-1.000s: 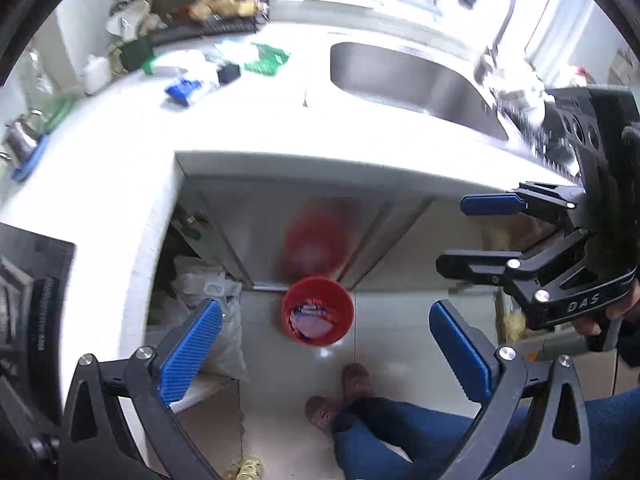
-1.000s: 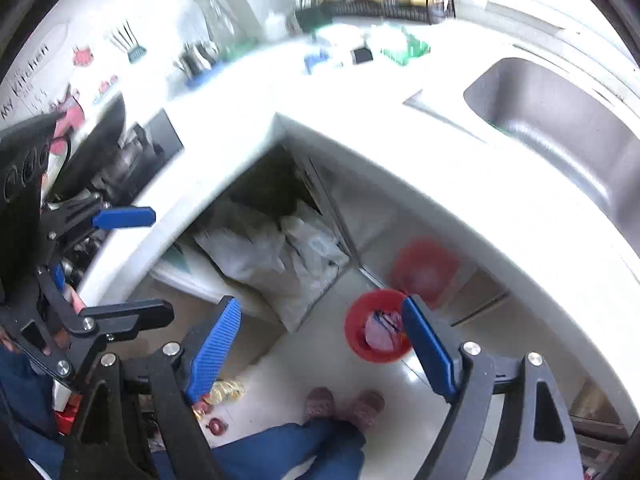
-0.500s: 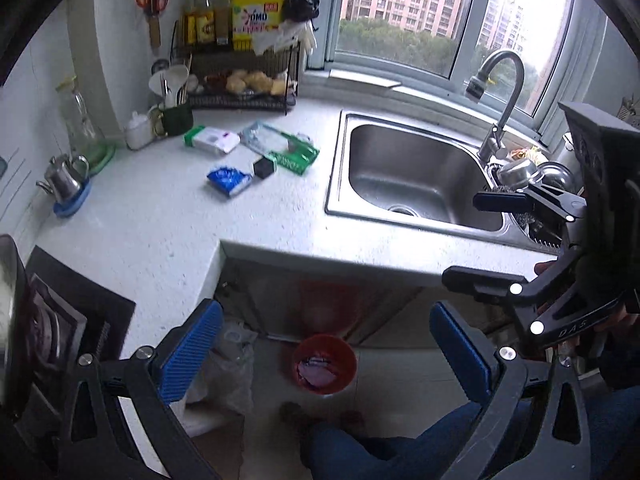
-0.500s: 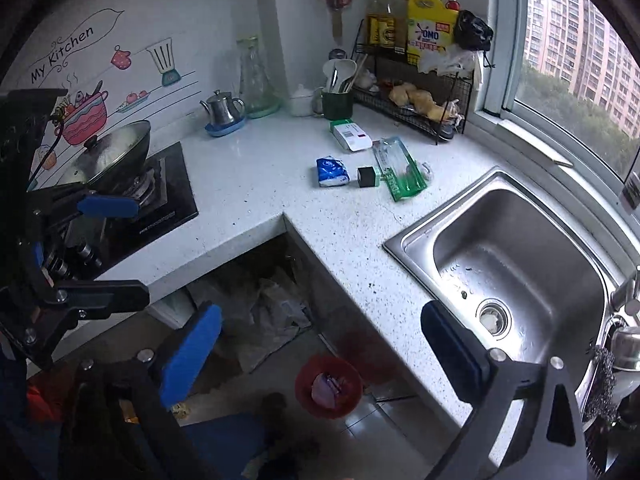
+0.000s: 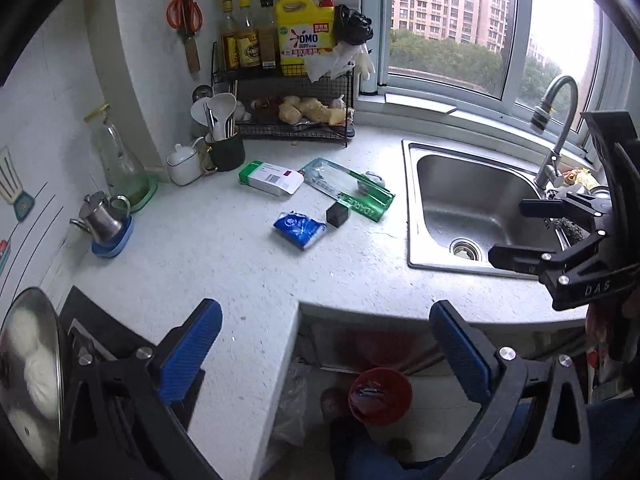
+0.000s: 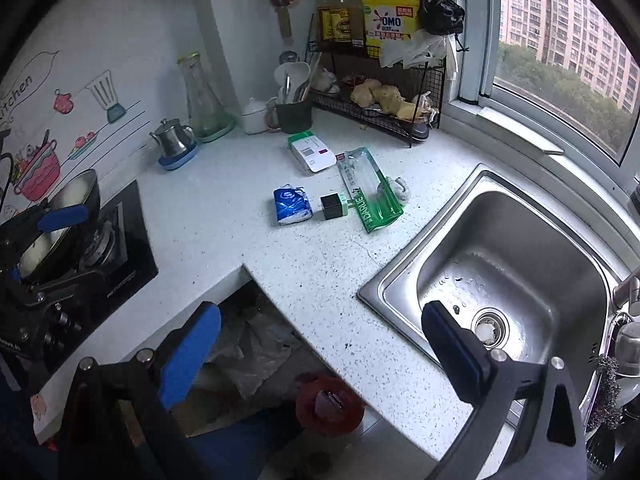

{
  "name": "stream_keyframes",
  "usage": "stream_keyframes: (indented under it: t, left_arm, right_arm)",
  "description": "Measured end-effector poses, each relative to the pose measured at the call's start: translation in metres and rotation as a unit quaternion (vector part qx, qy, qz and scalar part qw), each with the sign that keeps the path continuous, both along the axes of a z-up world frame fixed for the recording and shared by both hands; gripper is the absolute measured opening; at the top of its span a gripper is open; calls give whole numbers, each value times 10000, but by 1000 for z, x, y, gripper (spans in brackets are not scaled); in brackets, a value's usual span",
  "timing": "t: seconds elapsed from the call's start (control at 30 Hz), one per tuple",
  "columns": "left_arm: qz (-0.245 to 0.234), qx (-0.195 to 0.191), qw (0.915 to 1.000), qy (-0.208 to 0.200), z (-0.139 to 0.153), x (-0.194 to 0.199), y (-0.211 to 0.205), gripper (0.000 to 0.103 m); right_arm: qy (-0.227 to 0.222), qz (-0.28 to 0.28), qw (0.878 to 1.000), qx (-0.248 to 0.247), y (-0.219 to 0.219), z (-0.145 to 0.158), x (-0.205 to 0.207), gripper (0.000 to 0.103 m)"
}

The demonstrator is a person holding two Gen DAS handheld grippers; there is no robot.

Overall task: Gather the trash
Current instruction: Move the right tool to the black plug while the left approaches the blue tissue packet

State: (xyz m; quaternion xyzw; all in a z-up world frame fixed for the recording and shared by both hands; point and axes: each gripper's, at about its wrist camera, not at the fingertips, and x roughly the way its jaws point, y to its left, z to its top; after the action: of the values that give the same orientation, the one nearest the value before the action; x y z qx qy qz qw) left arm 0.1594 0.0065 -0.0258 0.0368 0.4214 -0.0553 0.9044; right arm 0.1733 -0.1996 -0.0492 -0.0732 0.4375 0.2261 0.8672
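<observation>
Left gripper (image 5: 325,351), right gripper (image 6: 320,350) — both wide, empty.

— What trash lies on the counter?
— A crumpled blue packet (image 6: 292,205), flat, just beside a small black cube (image 6: 330,206). A green toothpaste box (image 6: 370,189) lies on its side touching the cube; a green-and-white carton (image 6: 312,155) sits behind.
— And the bin?
— A red bin (image 5: 380,396) on the floor, wrappers inside.

Tissue pack (image 5: 299,229) left of cube (image 5: 338,215); sink (image 5: 472,248) right.
</observation>
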Motion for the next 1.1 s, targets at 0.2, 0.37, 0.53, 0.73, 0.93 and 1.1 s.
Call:
stream_keyframes:
  t: [0.2,0.37,0.53,0.73,0.93,1.1]
  left_arm:
    - [164,-249,9989,355,-12,65,31,103]
    - [-50,-205,9983,545,-24,112,42,103]
    - [-258,-138,9972,691,-38,149,48,103]
    - [-418,-70,9930,1101,-64,183,60,103]
    - [-394,-43,9869,1567,-96,205,77,103]
    - [-359,-135,9789,2005,-114,222,87,103]
  right_arm:
    - [220,-405,9987,-225,19,-6,50,100]
    - [251,-424,9965,-671,36,-16,77,100]
    - [543,-459,9952,-671,44,-31,105,100]
    - [986,-422,9910,-801,57,-52,136,100]
    - [802,-143,9902,-1137,83,-65,158,100]
    - [1578,-120,9802,-1190,91,-94,180,100]
